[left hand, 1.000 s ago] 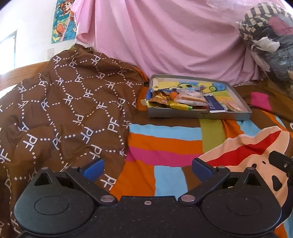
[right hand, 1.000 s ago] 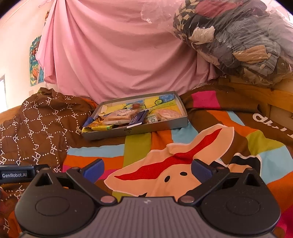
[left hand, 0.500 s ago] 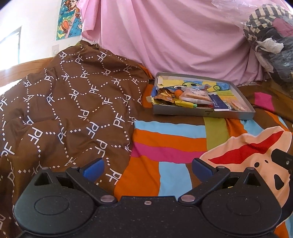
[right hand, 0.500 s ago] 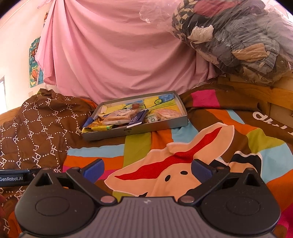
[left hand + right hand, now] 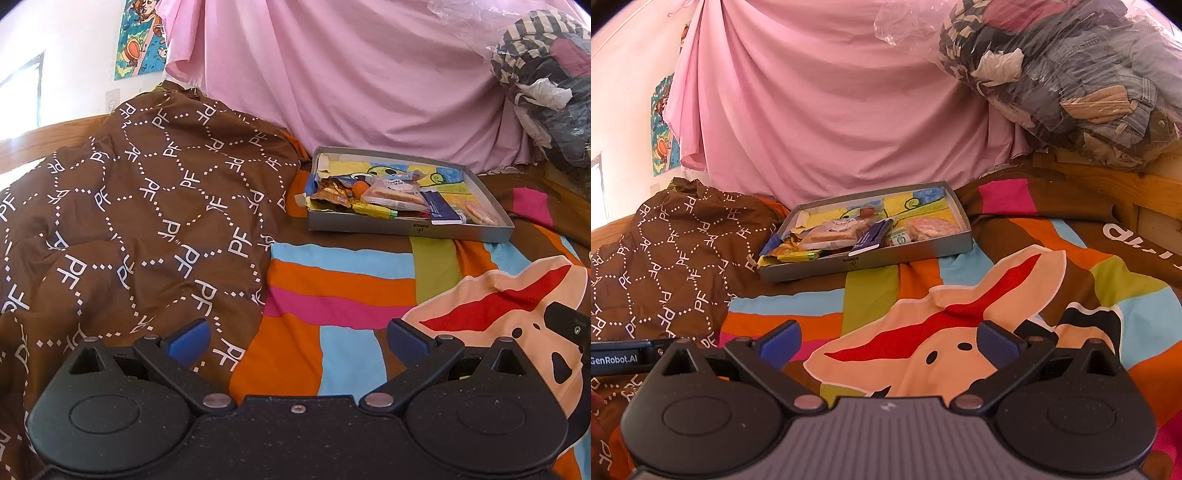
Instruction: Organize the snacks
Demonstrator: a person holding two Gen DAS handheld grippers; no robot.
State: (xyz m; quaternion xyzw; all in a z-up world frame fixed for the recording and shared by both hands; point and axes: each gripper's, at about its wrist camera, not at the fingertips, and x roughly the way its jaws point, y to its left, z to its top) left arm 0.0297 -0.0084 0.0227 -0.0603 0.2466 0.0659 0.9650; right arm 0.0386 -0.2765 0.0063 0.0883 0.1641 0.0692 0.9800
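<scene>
A shallow grey box [image 5: 369, 226] [image 5: 923, 252] lies on the striped bedspread, far ahead of both grippers. Inside it sit several snacks: a clear-wrapped biscuit pack [image 5: 393, 194] [image 5: 831, 232], a dark blue packet [image 5: 441, 208] [image 5: 872, 236], a yellow-green bar [image 5: 373, 211] [image 5: 798, 255], a golden-brown wrapper [image 5: 332, 191] and a pinkish pack [image 5: 929, 228]. My left gripper [image 5: 298, 338] is open and holds nothing, low over the bedspread. My right gripper [image 5: 888, 338] is open too, with nothing between its blue pads.
A brown blanket with white letters [image 5: 140, 221] is heaped at the left. A pink sheet [image 5: 831, 110] hangs behind the box. A plastic-wrapped bundle of clothes [image 5: 1071, 81] rests at the right on a wooden bed frame [image 5: 1108, 184]. The other gripper's edge [image 5: 620, 356] shows at left.
The left wrist view has shifted left and slightly back, so the box now sits further right in it. The right gripper has barely moved. Both stay open.
</scene>
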